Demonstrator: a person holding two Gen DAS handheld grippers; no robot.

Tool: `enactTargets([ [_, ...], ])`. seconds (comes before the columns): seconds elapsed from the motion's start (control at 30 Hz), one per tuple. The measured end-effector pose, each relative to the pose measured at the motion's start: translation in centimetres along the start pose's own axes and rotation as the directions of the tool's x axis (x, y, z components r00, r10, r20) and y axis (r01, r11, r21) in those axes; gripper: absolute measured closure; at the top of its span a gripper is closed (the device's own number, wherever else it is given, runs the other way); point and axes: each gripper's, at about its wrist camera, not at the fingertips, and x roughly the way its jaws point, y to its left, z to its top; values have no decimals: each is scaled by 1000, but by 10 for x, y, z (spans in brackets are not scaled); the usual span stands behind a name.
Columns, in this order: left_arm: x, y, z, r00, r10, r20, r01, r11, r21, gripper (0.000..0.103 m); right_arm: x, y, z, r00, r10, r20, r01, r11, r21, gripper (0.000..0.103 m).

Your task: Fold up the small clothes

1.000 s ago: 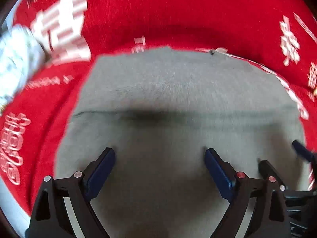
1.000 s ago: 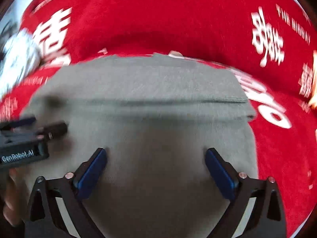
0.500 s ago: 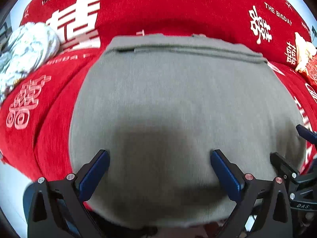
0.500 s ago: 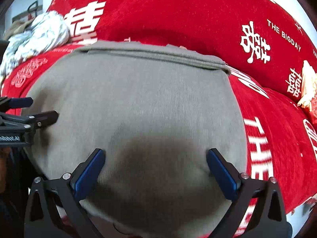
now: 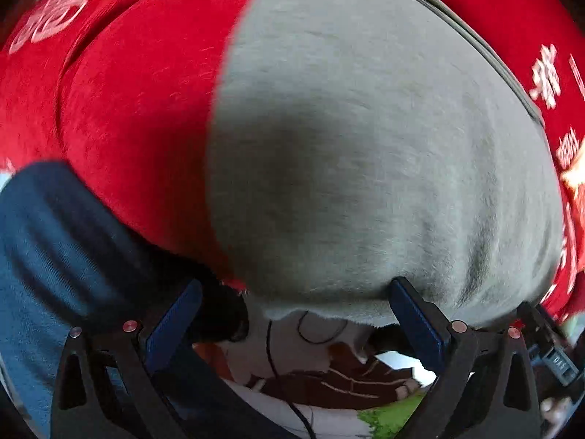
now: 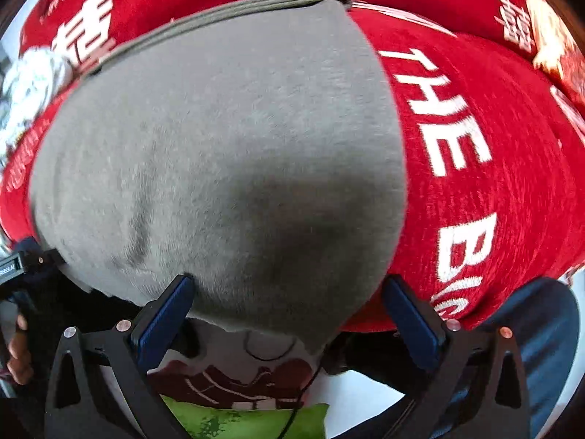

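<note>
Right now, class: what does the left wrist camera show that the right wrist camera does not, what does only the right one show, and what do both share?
Only the left wrist view shows the bare red cloth on the garment's left side. Only the right wrist view shows large white "THE BIG" lettering and a crumpled white patterned cloth. Both show the folded grey knit garment on the red printed cover, and open blue-padded fingers.

Bright, even daylight in both views; a soft dark shadow sat mid grey garment [image 5: 365, 168]. Heavy fisheye bend w/ black corners. Motion blur smeared red cloth [image 6: 475, 168] lettering, esp. at edges.
</note>
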Motion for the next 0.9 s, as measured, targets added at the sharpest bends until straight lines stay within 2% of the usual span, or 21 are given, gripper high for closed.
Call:
enactTargets([
  [0.03, -2, -4, 0, 1000, -17, 4, 17, 1000, 18, 8, 0, 4, -1, 1000, -6, -4, 6, 1000, -18, 1],
  [0.07, -4, -6, -1, 997, -79, -5, 79, 996, 28, 32, 0, 8, -3, 1000, -2, -5, 1, 999, -34, 3],
  [0.1, -5, -6, -2, 994, -112, -15, 112, 993, 26, 50, 0, 12, -5, 1000, -12, -13, 11, 999, -50, 14],
  [0.13, -7, -7, -4, 992, -124, -20, 125, 992, 27, 62, -1, 15, -8, 998, -53, -19, 51, 996, -70, 33],
  [0.17, -8, -8, -6, 990, -138, -30, 140, 989, 39, 89, -3, 16, -11, 998, -59, -20, 57, 995, -76, 42],
  [0.2, -9, -9, -8, 988, -148, -35, 149, 988, 44, 90, -5, 16, -12, 999, -27, -27, 25, 997, -78, 74],
  [0.23, -10, -8, -10, 988, -150, -26, 151, 988, 41, 90, -7, 14, -13, 999, 28, -42, -31, 997, -74, 90],
  [0.33, -34, -9, -12, 982, -186, 43, 184, 982, 53, 90, -26, 9, -12, 992, 124, 17, -123, 990, -67, 90],
  [0.4, -64, -15, -11, 969, -207, 138, 195, 976, 99, 90, -44, 1, -7, 980, 185, 75, -182, 982, -40, 90],
  [0.5, -99, -27, 7, 943, -227, 242, 197, 970, 143, 90, -76, -8, 12, 942, 262, 212, -262, 965, -27, 90],
  [0.57, -114, -39, 26, 929, -229, 289, 188, 969, 162, 90, -94, -10, 33, 909, 273, 314, -273, 961, -45, 90],
  [0.67, -117, -60, 60, 913, -219, 344, 170, 971, 169, 90, -90, -19, 70, 887, 281, 367, -308, 951, 15, 90],
  [0.7, -109, -64, 75, 916, -210, 342, 162, 973, 164, 90, -83, -22, 81, 886, 284, 366, -317, 948, 35, 90],
  [0.73, -98, -65, 93, 926, -194, 323, 152, 977, 151, 90, -70, -24, 95, 895, 283, 345, -322, 945, 60, 90],
  [0.83, -71, -54, 115, 955, -183, 232, 162, 981, 106, 90, -32, -23, 115, 919, 274, 284, -313, 945, 100, 90],
  [0.9, -61, -48, 114, 959, -195, 207, 182, 980, 84, 89, -24, -20, 119, 925, 274, 263, -312, 943, 113, 85],
])
